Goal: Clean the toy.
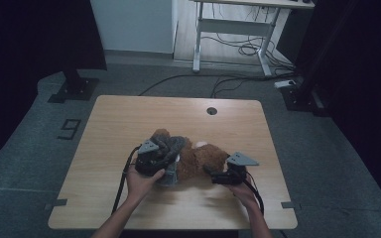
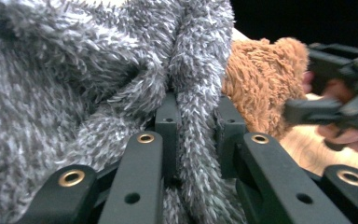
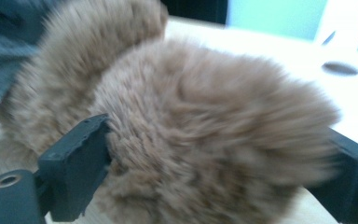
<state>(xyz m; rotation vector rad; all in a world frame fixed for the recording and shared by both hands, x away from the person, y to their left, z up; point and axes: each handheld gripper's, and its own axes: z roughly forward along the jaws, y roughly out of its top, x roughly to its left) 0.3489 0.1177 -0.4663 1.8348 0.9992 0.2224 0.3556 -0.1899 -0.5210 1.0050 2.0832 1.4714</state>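
Grey fleece (image 2: 193, 93) pinched in left jaws; brown plush (image 3: 205, 140) between wide right jaws.

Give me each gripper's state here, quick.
Left gripper: shut on a fold of the fuzzy grey fleece cloth.
Right gripper: jaws wide open around the brown plush teddy bear.

Wooden table (image 1: 129, 114), white-legged desk (image 1: 238, 25), floor cables (image 1: 248, 49).
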